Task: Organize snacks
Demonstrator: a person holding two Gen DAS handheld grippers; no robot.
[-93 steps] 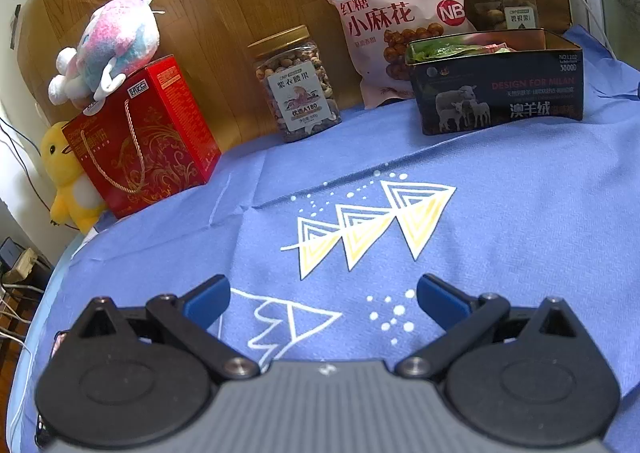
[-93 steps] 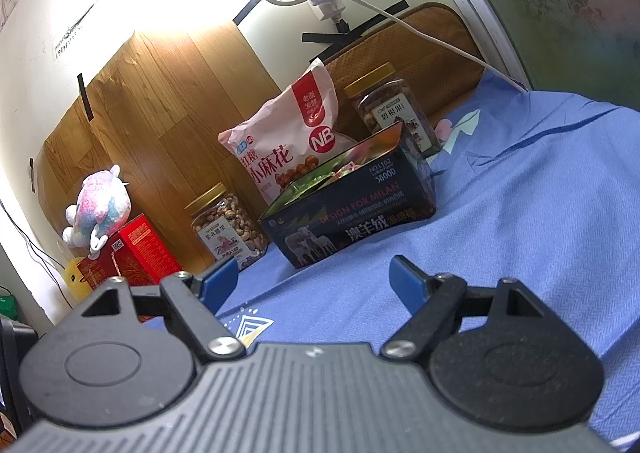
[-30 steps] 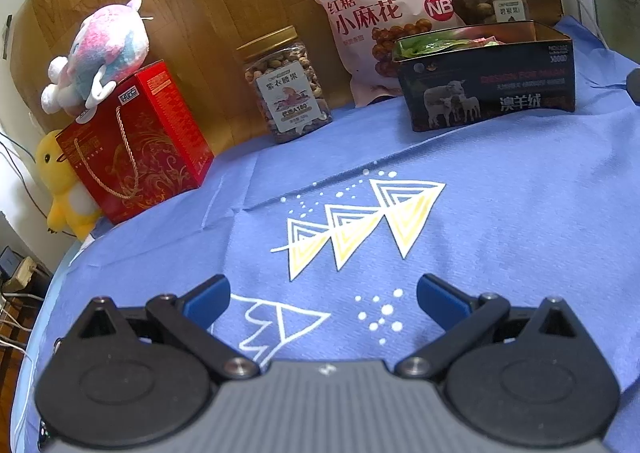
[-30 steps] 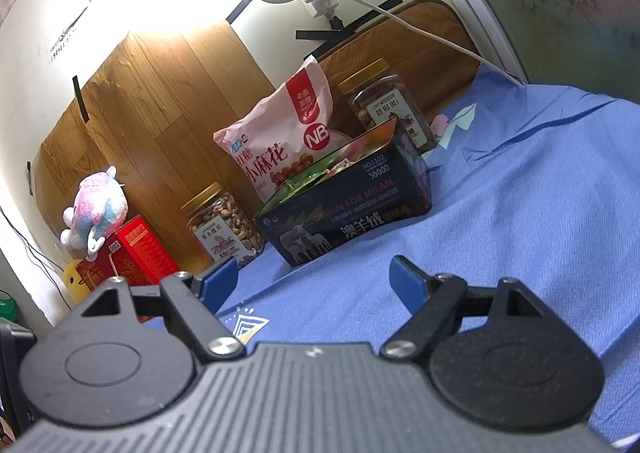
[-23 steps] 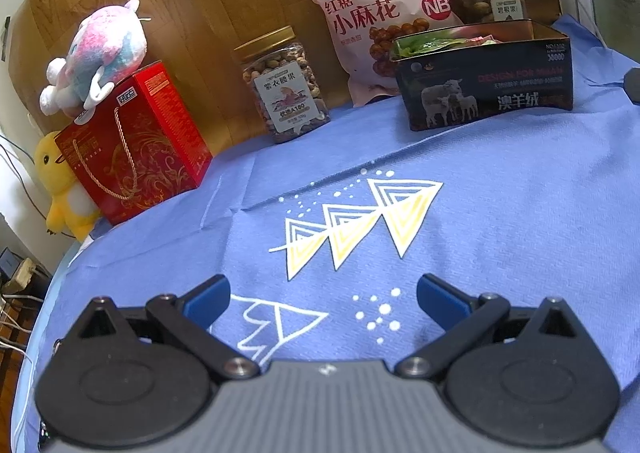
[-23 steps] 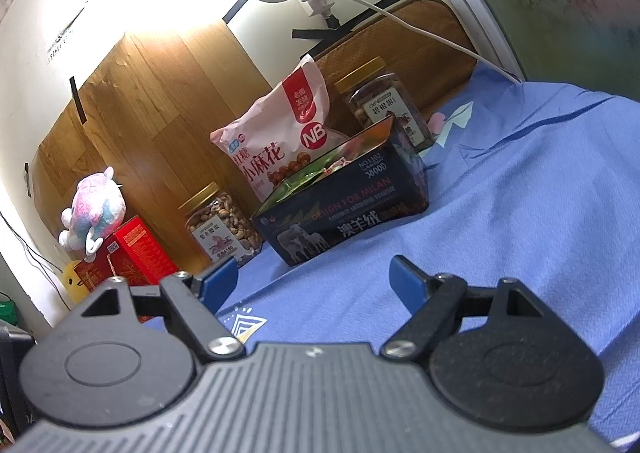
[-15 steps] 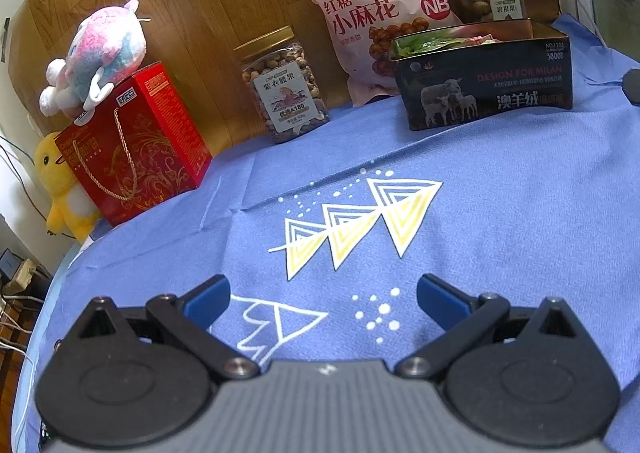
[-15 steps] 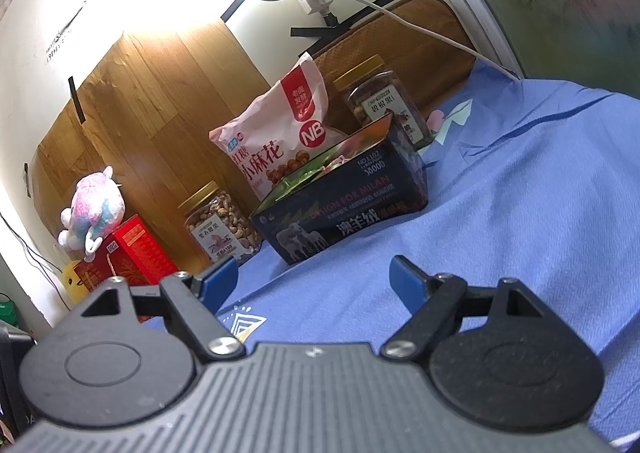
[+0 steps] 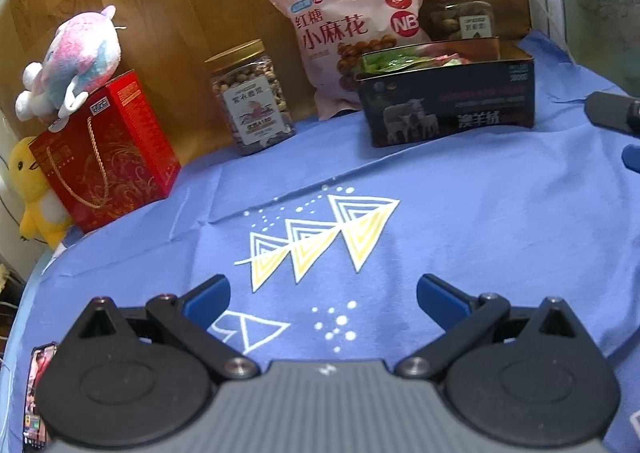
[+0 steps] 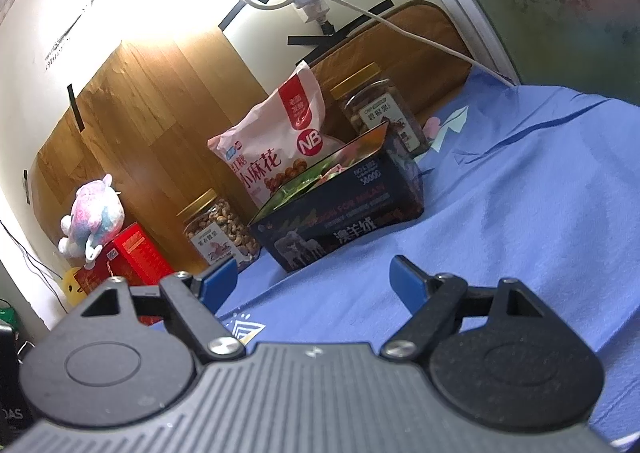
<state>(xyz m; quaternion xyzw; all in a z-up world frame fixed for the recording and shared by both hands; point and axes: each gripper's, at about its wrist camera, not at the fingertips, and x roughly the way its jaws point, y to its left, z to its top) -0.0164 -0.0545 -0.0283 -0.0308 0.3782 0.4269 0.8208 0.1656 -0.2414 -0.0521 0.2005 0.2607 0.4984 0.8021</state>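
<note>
— At twelve o'clock from the right gripper, what stands there?
— The dark rectangular tin box on the blue cloth, green packets inside (labels unreadable); the pink snack bag leans just behind it.
— And the tongs?
— Both spread wide, holding nothing. From the left gripper, the box lies toward one o'clock, the gold-lidded nut jar at eleven.

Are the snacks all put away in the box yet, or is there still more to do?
Some packets already sit in the dark sheep-print box. Nothing is in hand: the left hand-held gripper and right hand-held gripper are both open and empty. Still outside the box are the pink snack bag, the peanut jar and another nut jar behind it.
</note>
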